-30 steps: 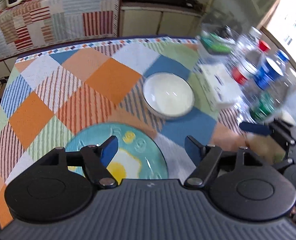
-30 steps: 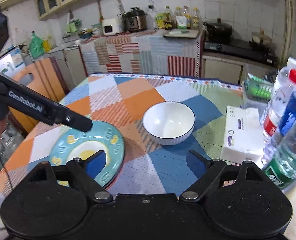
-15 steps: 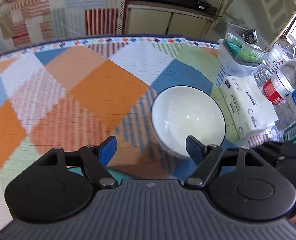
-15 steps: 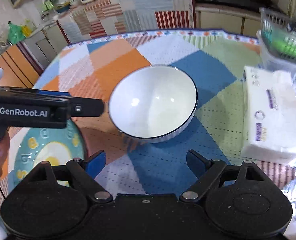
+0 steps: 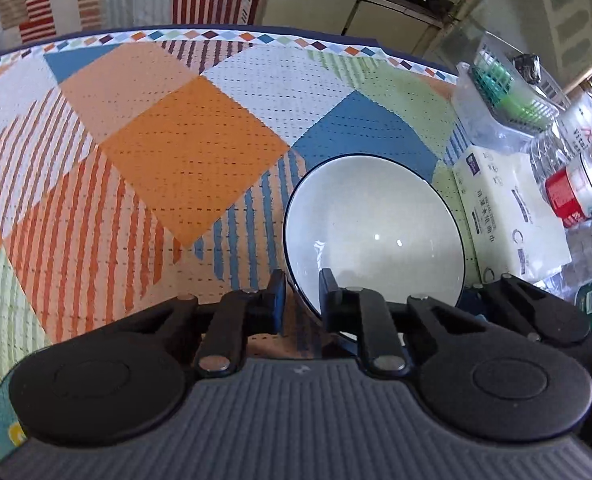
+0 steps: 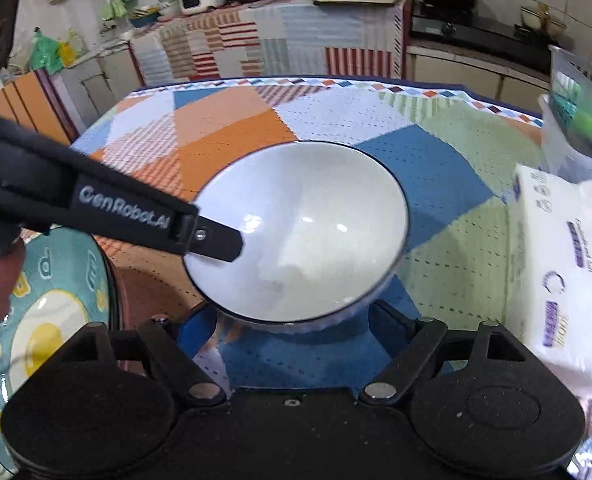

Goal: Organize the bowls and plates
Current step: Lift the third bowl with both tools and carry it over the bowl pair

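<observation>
Clamping the near-left rim of the white bowl (image 5: 372, 232), the left gripper (image 5: 302, 286) has its two black fingers drawn close together, one outside the wall and one inside the basin. From the right wrist view the same tool reaches in from nine o'clock, its fingertip lying over the bowl's inner surface at the left edge. That bowl has a thin dark rim line and sits on the patchwork tablecloth (image 5: 184, 152), over a blue patch; whether its base rests flat or is tipped I cannot tell.

The right gripper (image 6: 296, 316) is spread wide, its blue-padded fingers on either side of the bowl's near wall at six o'clock, the left pad just beside the wall and the right one close to it; contact is not clear.

At eight o'clock from the bowl in the right wrist view lies the teal plate (image 6: 52, 320) with a fried-egg print, flat on the cloth and just apart from the bowl. A packet of tissues (image 6: 564, 276) sits at three o'clock of the bowl, near it. Beyond the packet, at one o'clock, stands a clear plastic basket (image 5: 500, 92) holding green items, and water bottles (image 5: 572, 196) crowd the table's right edge.
</observation>
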The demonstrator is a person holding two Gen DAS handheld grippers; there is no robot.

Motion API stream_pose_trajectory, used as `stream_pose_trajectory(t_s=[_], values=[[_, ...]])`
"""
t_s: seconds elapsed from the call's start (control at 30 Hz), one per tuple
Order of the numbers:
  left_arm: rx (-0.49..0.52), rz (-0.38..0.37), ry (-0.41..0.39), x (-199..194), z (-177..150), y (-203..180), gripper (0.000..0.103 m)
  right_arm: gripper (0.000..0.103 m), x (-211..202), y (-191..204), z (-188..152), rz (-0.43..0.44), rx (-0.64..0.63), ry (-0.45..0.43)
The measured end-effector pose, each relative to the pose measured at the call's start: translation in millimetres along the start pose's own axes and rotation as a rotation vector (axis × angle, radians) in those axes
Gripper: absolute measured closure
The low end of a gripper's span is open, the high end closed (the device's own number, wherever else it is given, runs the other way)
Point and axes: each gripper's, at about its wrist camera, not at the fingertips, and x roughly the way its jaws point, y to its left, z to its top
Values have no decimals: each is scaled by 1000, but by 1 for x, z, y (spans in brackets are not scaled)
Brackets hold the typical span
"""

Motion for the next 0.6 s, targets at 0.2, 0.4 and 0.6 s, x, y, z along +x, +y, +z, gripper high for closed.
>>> stream_pose_trajectory(t_s=[0.2,0.4,0.6], values=[[37,19,29,-12,-4,-5,87,17,-8,12,0,-34,-81,-26],[44,10,35,-49,-7,-11,87,17,-42,27,2,-46,-106,-50],[93,20,17,-93,-24,-26,87,17,-80,47,-4,-70,-102,-97]])
